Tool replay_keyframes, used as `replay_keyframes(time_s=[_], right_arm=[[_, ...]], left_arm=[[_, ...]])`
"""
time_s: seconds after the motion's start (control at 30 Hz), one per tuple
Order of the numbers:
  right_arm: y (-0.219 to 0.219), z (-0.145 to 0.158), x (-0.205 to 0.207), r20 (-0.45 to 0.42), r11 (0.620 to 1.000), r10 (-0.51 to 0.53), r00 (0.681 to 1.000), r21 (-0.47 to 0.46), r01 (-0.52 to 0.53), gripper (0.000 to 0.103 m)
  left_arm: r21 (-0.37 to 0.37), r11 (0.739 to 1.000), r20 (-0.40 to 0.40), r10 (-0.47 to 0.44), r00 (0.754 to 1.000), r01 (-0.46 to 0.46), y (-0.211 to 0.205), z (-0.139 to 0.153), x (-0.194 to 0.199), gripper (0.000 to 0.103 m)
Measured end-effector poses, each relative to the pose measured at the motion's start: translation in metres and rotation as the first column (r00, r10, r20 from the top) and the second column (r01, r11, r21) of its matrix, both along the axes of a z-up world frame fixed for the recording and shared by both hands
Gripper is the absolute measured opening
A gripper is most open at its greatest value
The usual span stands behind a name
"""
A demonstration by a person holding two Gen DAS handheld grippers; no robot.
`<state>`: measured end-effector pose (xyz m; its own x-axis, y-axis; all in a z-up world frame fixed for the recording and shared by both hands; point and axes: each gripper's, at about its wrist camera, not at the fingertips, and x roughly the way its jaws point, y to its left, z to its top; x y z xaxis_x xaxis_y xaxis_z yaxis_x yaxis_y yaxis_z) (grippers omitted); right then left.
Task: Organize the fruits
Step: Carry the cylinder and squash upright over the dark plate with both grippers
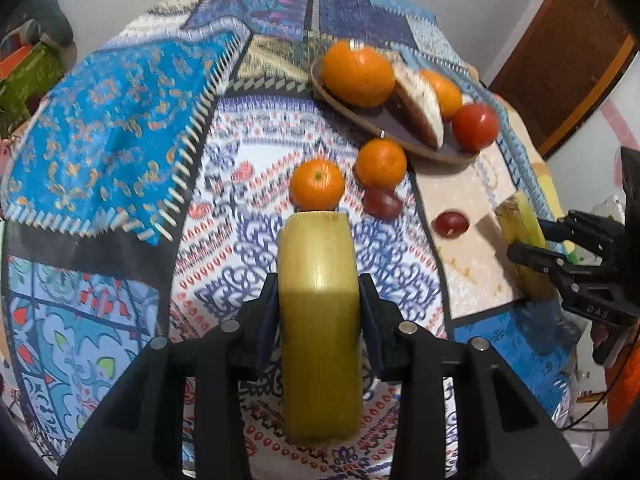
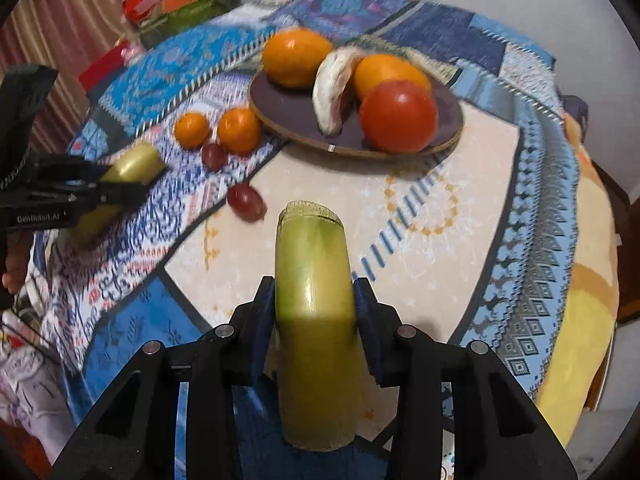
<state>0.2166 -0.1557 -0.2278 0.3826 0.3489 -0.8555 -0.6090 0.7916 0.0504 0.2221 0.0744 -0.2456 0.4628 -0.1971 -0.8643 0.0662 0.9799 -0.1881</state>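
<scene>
Each gripper carries a yellow-green stalk piece, clear of the surface [image 2: 460, 208] — 1 in the left gripper [image 1: 318, 312], 1 in the right gripper [image 2: 314, 312]. The left stalk piece [image 1: 316, 280] and the right stalk piece [image 2: 312, 272] are both clamped across their width by the fingers, long axis running straight ahead along the fingers, cut end forward. The dark plate [image 2: 288, 112] lies far and slightly right of both, holding 2 oranges, a tomato [image 2: 398, 116] and a pale curved piece. The right gripper looks nearer to it — the open cloth ahead of it leads straight there. On the left gripper's side, 2 small oranges and 2 grapes sit loose on the cloth, between it and the plate.
</scene>
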Motion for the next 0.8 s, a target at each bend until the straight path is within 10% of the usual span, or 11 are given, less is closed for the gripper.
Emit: replay_keyframes(time_s=[0.4, 0.8], right_arm=[[-0.024, 0.061, 0.005, 0.139, 0.982, -0.121, 0.983, 0.158, 0.099, 0.035], [-0.035, 0.089, 0.043, 0.239, 0.976, -0.188, 0.953, 0.154, 0.154, 0.035]], left_arm=[[-0.027, 0.999, 0.202, -0.015, 0.979, 0.020, -0.012, 0.079, 0.002, 0.037], [-0.044, 0.997, 0.226, -0.051, 0.973, 0.062, -0.044, 0.086, 0.056, 0.037]])
